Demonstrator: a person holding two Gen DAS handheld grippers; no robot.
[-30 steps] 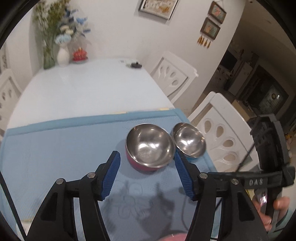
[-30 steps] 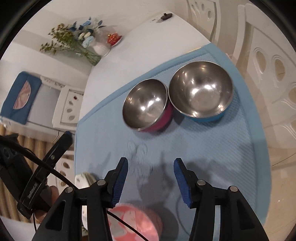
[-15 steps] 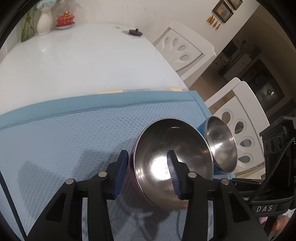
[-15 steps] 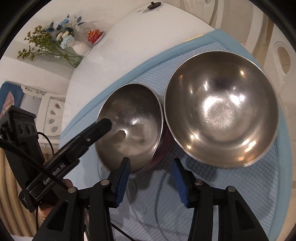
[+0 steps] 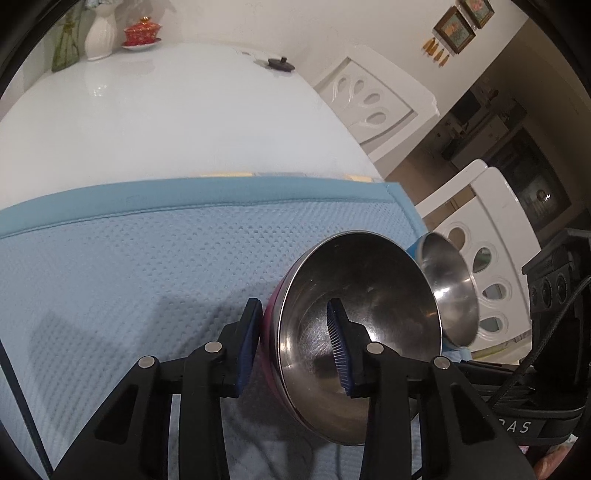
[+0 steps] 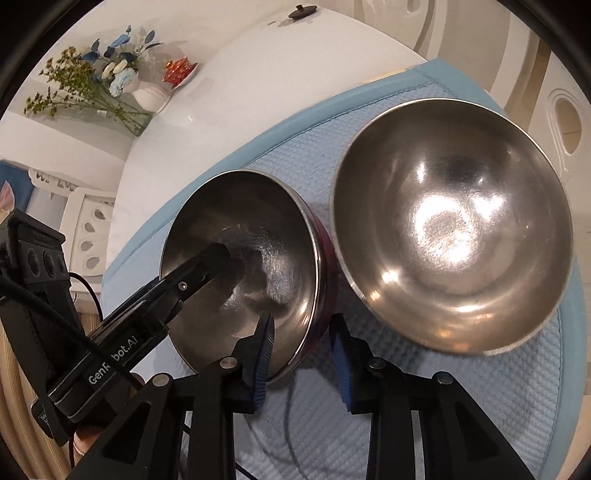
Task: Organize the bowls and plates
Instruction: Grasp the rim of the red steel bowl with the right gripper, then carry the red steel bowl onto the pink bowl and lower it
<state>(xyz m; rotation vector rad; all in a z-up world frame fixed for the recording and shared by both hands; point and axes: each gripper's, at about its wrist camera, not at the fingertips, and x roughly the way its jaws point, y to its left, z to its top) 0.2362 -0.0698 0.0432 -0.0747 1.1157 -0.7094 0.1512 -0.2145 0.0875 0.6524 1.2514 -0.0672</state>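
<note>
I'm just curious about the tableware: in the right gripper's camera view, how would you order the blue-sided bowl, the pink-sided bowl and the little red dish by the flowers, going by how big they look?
1. blue-sided bowl
2. pink-sided bowl, though the two may be alike in true size, since nearness to the camera differs
3. red dish, far off, so its true size is unsure

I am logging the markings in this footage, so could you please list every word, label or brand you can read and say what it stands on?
"GenRobot.AI": white print on the black body of the left gripper, seen from the right wrist; the middle letters are partly hidden.
"DAS": white print on the right gripper's black body, seen from the left wrist; the first letter is cut off.
Framed pictures on the wall: nothing readable.
Pink bowl and blue bowl: no markings visible.
</note>
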